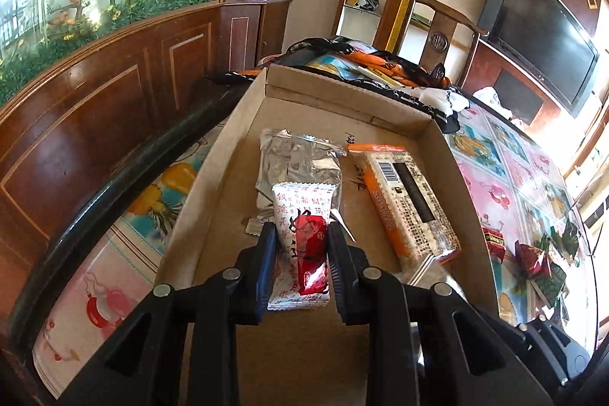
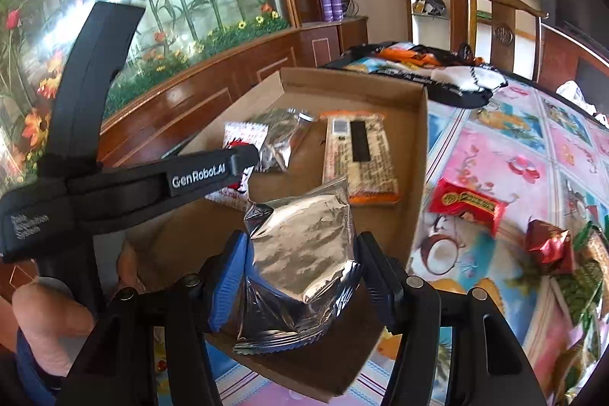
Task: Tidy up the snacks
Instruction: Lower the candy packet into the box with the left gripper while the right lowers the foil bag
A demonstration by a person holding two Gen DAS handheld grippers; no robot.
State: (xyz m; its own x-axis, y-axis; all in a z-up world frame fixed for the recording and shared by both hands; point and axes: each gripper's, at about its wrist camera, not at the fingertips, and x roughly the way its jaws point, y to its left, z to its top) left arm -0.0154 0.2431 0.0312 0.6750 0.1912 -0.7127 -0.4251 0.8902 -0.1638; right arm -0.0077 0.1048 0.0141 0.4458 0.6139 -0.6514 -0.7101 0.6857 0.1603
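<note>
A shallow cardboard box sits on the table; it also shows in the right wrist view. In it lie a silver foil packet and a long orange-edged cracker pack. My left gripper is shut on a white and red snack packet, held low over the box floor. My right gripper is shut on another silver foil packet, held above the box's near edge. The left gripper with its white and red packet shows in the right wrist view.
A red and yellow candy, a dark red foil candy and green wrappers lie on the patterned tablecloth right of the box. Bags and cloth are piled behind the box. A wooden cabinet runs along the left.
</note>
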